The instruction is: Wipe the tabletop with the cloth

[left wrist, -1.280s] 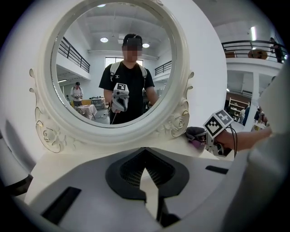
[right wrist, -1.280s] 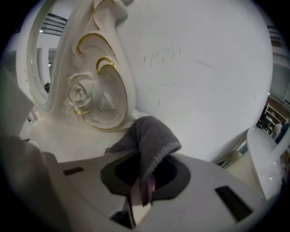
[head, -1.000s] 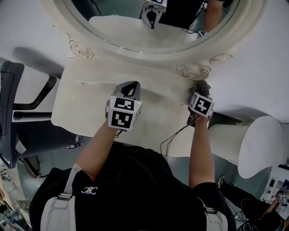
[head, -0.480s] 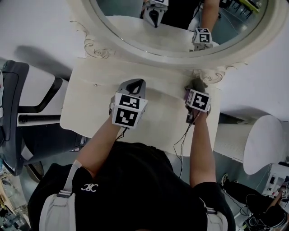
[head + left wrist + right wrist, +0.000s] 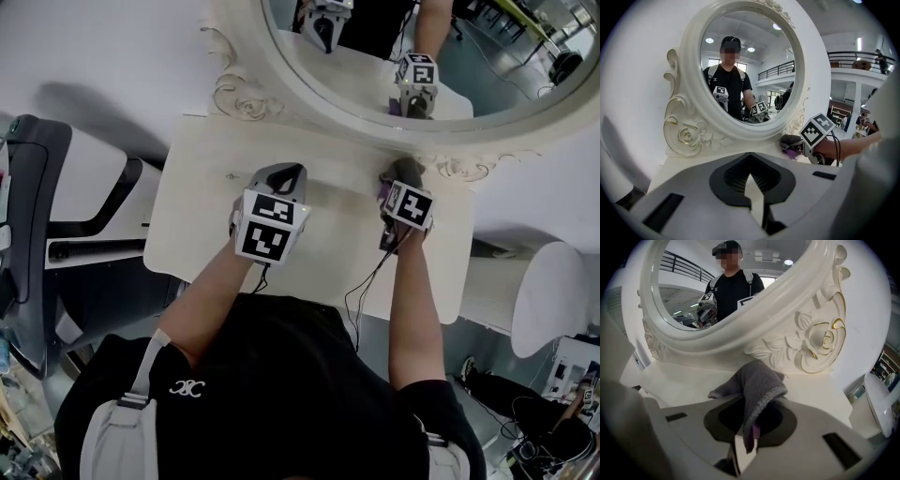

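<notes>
A grey cloth [image 5: 757,385] with a purple edge hangs bunched from my right gripper [image 5: 745,439], whose jaws are shut on it. In the head view that cloth [image 5: 403,173] rests on the cream tabletop [image 5: 197,206] at the back right, close to the mirror's carved base, under my right gripper [image 5: 398,192]. My left gripper [image 5: 281,178] hovers over the middle of the tabletop with its jaws closed and nothing between them. The left gripper view shows the cloth [image 5: 790,145] and the right gripper's marker cube to its right.
A large oval mirror [image 5: 412,56] with an ornate white frame [image 5: 806,341] stands along the back of the table. A dark office chair [image 5: 37,234] is at the left. A white round stool [image 5: 544,300] is at the right. A cable [image 5: 370,281] trails from the right gripper.
My right gripper has pushed the cloth farther back toward the mirror base. The head camera has swung, so the table sits further right in view. My left gripper has kept its place over the table.
</notes>
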{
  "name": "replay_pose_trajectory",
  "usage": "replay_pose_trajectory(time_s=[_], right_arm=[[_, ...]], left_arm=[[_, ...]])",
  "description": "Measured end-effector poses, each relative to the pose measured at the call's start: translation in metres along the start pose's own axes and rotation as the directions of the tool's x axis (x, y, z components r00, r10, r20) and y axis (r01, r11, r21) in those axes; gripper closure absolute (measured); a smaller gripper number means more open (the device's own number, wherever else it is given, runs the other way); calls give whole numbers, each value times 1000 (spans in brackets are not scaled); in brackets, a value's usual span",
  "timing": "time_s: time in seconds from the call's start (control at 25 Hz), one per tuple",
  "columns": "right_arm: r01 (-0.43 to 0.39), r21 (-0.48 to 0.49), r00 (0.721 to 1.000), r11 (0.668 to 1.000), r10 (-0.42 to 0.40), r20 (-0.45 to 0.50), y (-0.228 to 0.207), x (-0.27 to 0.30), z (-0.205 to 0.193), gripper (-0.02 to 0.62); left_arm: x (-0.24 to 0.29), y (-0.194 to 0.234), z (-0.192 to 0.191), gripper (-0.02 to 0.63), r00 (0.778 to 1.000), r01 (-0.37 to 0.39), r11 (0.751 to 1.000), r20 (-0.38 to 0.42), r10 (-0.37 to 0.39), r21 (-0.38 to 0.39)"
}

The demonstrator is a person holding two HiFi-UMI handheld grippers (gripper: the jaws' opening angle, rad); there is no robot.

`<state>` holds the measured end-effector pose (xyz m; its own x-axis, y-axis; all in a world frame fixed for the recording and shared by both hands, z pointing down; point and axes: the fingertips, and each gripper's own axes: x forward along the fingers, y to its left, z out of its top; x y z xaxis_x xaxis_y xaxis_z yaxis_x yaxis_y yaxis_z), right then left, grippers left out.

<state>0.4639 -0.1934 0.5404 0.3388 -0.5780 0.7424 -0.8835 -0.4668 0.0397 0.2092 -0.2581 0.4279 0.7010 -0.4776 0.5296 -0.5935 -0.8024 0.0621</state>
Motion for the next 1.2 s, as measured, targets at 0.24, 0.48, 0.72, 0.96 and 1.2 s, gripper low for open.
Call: replay_pose_trajectory(time_s=[0.24,0.48,0.72,0.96,1.2], right_arm=[[23,18,999,1000,-24,24,41,0,6,540],[9,-21,1000,1000,-9,24,85,7,19,540],[-21,-39,1000,999,21,14,112,9,24,540],[-74,-94,997,993,72,-18,154,11,28,540],[-174,-172,984,969,167,-57,214,9,31,540]], left_arm=[[-22,36,-11,606,1000,5,1000,-2,-5,-3],[-42,72,-28,607,1000,-16,1000,-14,16,-7],[-60,102,-34,607,998,-60,998,-1,60,-36],[-73,126,-43,607,995,-102,992,3,102,-73],[-84,149,-43,607,989,-146,983,20,149,-108]])
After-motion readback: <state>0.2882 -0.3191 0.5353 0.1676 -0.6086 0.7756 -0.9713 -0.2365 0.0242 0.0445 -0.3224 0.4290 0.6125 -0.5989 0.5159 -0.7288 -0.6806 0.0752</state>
